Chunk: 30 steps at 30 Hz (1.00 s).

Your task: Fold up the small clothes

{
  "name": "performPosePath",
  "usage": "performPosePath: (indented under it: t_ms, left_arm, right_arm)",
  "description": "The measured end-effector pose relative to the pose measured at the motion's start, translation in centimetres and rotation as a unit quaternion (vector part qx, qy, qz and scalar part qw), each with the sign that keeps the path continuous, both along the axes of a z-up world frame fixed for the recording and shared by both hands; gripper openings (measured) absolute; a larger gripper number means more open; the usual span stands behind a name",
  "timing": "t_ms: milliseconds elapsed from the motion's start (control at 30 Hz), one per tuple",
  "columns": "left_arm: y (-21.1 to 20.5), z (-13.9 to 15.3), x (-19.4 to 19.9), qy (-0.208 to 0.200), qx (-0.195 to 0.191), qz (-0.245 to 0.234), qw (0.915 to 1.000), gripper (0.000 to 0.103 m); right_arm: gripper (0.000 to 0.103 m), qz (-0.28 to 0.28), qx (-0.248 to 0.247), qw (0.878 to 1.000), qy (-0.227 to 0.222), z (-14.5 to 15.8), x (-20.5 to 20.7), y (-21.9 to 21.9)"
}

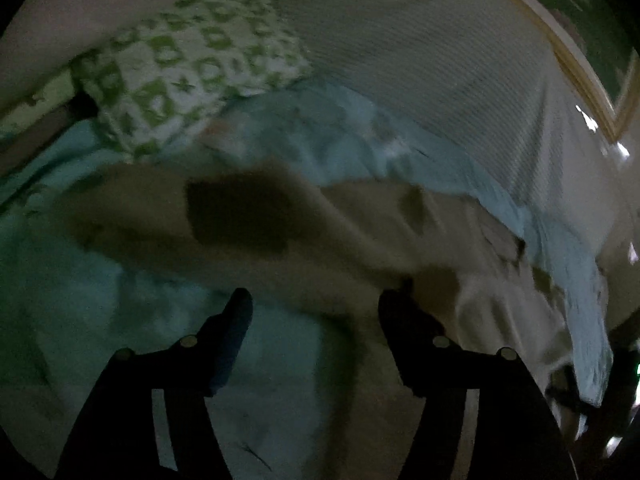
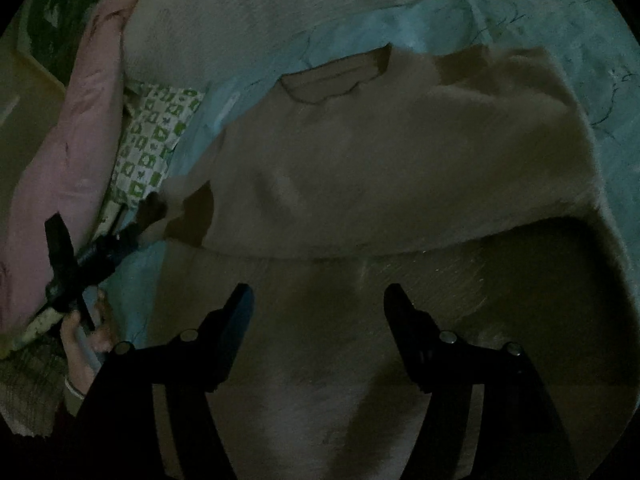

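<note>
A beige garment (image 1: 360,232) lies spread on a light blue sheet (image 1: 80,288). In the left wrist view my left gripper (image 1: 318,304) stands open at the garment's near edge. Its right finger (image 1: 400,320) is over the cloth, and nothing is pinched between the fingers. In the right wrist view the same garment (image 2: 400,160) shows a folded-over upper layer with a neck opening at the top. My right gripper (image 2: 320,296) hangs open over the shadowed lower layer. The left gripper (image 2: 150,212), held by a hand (image 2: 80,344), sits by the garment's left corner.
A green-and-white patterned pillow (image 1: 180,76) lies beyond the garment, also in the right wrist view (image 2: 152,140). Pink cloth (image 2: 60,180) is heaped at the left. A white ribbed blanket (image 1: 440,60) covers the far bed, with a wooden frame edge (image 1: 580,80) behind it. The scene is dim.
</note>
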State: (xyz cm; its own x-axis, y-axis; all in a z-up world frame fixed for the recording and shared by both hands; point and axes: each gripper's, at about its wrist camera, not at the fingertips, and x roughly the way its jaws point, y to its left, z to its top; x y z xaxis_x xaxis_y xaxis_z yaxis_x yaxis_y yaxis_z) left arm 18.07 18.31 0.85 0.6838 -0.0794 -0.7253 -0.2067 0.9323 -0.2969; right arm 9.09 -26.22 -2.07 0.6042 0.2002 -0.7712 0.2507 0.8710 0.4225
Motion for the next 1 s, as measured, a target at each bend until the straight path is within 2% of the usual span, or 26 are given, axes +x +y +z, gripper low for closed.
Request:
performPosePath:
  t_ms: [33,133,200,267,467,500,567,600,633,667,767,867,1000]
  left_arm:
    - [0.4,0.1,0.2,-0.004,0.001,0.009,1.0000,0.072]
    - [1.5,0.9,1.2,-0.013,0.037,0.030,0.9988,0.078]
    - [1.6,1.1,2.2,-0.014,0.077,0.038,0.9962,0.083]
    - [1.6,0.9,3.4,-0.005,0.114,0.037,0.9928,0.083]
    - [2.5,-1.3,6.8,0.038,0.126,0.036,0.9907,0.084]
    - [3.0,-2.0,7.5,0.047,0.125,0.041,0.9902,0.081]
    - [3.7,-3.1,8.3,0.058,0.117,0.040,0.9906,0.048]
    - [4.0,-3.4,8.4,0.061,0.111,0.038,0.9912,0.023]
    - [4.3,-3.5,8.4,0.060,0.102,0.036,0.9924,0.011]
    - [4.8,-3.3,8.0,0.049,0.086,0.033,0.9946,0.006]
    - [4.8,-1.9,6.8,0.025,0.066,0.022,0.9972,0.003]
    - [3.2,1.0,5.1,-0.017,0.046,-0.012,0.9987,0.002]
    - [-1.3,5.3,3.4,-0.076,0.018,-0.079,0.9938,0.002]
  right_arm:
    - [0.069,0.002,0.000,1.000,0.001,-0.1,0.0,0.1]
    - [0.069,0.006,0.008,1.000,0.002,-0.2,0.1,0.5]
    - [0.069,0.007,0.012,1.000,0.002,-0.2,0.1,0.6]
    - [0.069,0.008,0.013,1.000,0.003,-0.2,0.1,0.7]
    - [0.069,0.011,0.025,1.000,0.009,-0.6,0.5,1.0]
    - [0.069,0.012,0.027,1.000,0.010,-0.7,0.6,1.0]
    - [0.069,0.013,0.026,1.000,0.012,-0.7,0.7,1.2]
    - [0.069,0.015,0.025,0.999,0.013,-0.7,0.8,1.3]
    - [0.069,0.015,0.025,0.999,0.013,-0.7,0.8,1.3]
    - [0.069,0.016,0.026,0.999,0.012,-0.6,0.7,1.4]
    - [0.069,0.019,0.023,1.000,0.007,-0.5,0.7,1.5]
    - [0.069,0.021,0.025,0.999,0.000,-0.3,0.5,1.7]
    - [0.069,0.017,0.029,0.999,-0.006,0.0,-0.2,1.7]
